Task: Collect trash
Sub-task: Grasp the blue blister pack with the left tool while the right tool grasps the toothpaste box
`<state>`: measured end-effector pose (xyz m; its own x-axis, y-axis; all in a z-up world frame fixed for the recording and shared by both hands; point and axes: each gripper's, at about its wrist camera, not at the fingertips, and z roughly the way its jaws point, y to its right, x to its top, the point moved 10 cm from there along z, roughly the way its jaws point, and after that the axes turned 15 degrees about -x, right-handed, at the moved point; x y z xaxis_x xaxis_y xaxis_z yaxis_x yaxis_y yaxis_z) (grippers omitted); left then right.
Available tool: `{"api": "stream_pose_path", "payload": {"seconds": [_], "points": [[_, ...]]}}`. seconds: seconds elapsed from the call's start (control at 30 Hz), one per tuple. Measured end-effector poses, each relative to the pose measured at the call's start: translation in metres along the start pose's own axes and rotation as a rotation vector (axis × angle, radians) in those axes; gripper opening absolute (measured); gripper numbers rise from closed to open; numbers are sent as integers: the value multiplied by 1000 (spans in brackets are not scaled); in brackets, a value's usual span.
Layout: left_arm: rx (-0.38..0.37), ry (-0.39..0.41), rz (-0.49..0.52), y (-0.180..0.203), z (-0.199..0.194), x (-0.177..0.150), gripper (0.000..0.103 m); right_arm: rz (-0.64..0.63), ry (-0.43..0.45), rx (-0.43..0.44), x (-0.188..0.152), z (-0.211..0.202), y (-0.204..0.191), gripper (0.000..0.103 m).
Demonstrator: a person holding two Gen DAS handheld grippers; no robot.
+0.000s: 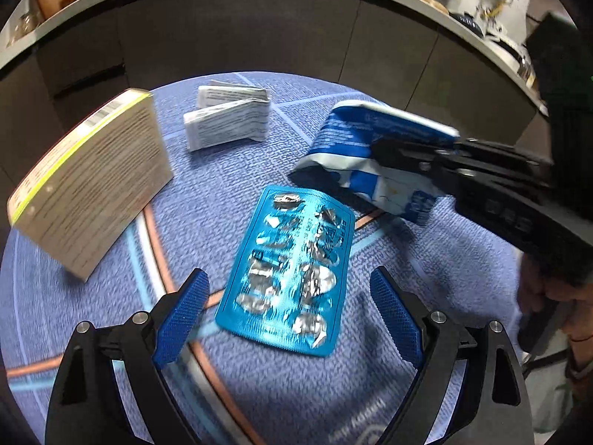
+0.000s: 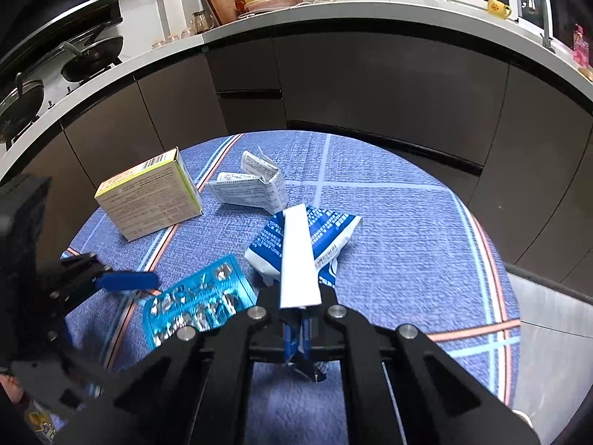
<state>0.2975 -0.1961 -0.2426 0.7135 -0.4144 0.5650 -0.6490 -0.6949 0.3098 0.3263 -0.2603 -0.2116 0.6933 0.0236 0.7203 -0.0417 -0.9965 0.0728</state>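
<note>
**Light, crushable trash: wrapper held, blister pack next**

The crumpled blue-and-white wrapper (image 2: 302, 248) is thin and soft; it should weigh almost nothing but may slip, so a pinch on its folded edge suits it. The right tool (image 2: 296, 328) is closed on that edge. The emptied blister pack (image 1: 289, 270) lies flat on the blue tabletop (image 1: 426, 259), springy and slick, best taken by its long edges. The left tool (image 1: 289, 313), spread wide and empty, hovers around it. A cardboard box (image 1: 92, 181) and folded leaflet (image 1: 228, 120) lie beyond.

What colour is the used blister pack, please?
Bright blue with silver foil blister pack; left wrist view shows it best.
</note>
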Motion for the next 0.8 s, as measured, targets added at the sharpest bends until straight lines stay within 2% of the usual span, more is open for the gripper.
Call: {"api": "stream_pose_path", "payload": {"seconds": [0.27, 0.47, 0.8], "points": [[103, -24, 81, -3, 16, 13, 82, 21, 10, -9, -15, -19, 13, 6], [91, -30, 102, 10, 19, 14, 66, 54, 8, -1, -23, -29, 21, 6], [110, -18, 68, 14, 16, 4, 63, 67, 25, 18, -25, -47, 18, 6]]}}
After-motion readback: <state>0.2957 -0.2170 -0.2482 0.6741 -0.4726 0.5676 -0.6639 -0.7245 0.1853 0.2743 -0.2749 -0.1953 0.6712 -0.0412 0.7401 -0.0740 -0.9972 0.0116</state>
